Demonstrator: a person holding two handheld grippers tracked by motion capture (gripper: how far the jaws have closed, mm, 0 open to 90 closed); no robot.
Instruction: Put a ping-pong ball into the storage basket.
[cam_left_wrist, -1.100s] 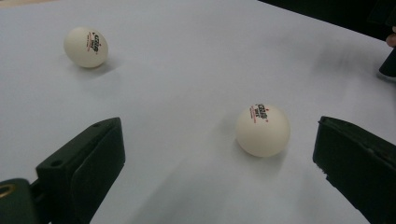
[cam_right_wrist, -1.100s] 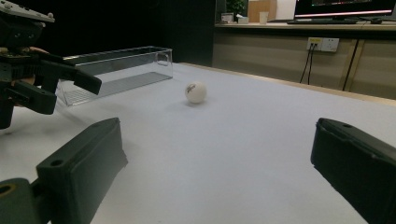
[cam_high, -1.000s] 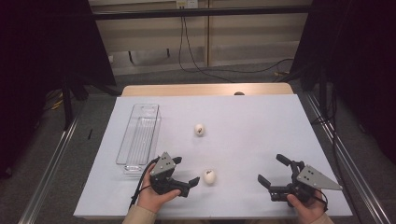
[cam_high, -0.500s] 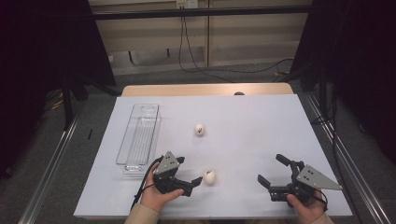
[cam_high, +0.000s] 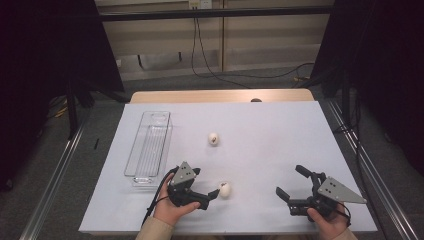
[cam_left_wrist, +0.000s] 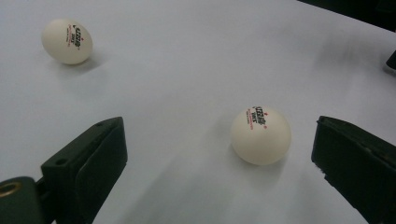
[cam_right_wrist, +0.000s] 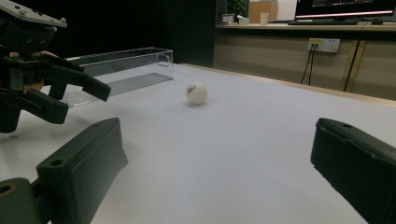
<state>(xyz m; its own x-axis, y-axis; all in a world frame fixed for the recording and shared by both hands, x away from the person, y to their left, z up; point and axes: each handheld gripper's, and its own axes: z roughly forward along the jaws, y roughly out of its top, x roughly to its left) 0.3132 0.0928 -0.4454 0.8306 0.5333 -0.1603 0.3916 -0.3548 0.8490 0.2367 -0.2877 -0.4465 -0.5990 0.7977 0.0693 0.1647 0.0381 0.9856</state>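
Sitting on the table (cam_high: 280, 150) near its front edge, the near ball (cam_left_wrist: 260, 136) lies between the spread jaws of the left gripper (cam_high: 214, 194), closer to one jaw and touching neither. That gripper is released, holding nothing. A second ball (cam_high: 213, 139) rests farther back, with a clear tray (cam_high: 149, 145) to its left. The right gripper (cam_high: 288, 186), also released and empty, waits well off to the right.

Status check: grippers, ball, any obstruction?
Left hand-held gripper open, near ball between jaws, untouched. Right hand-held gripper open, idle. Far ball apart, nothing blocking.
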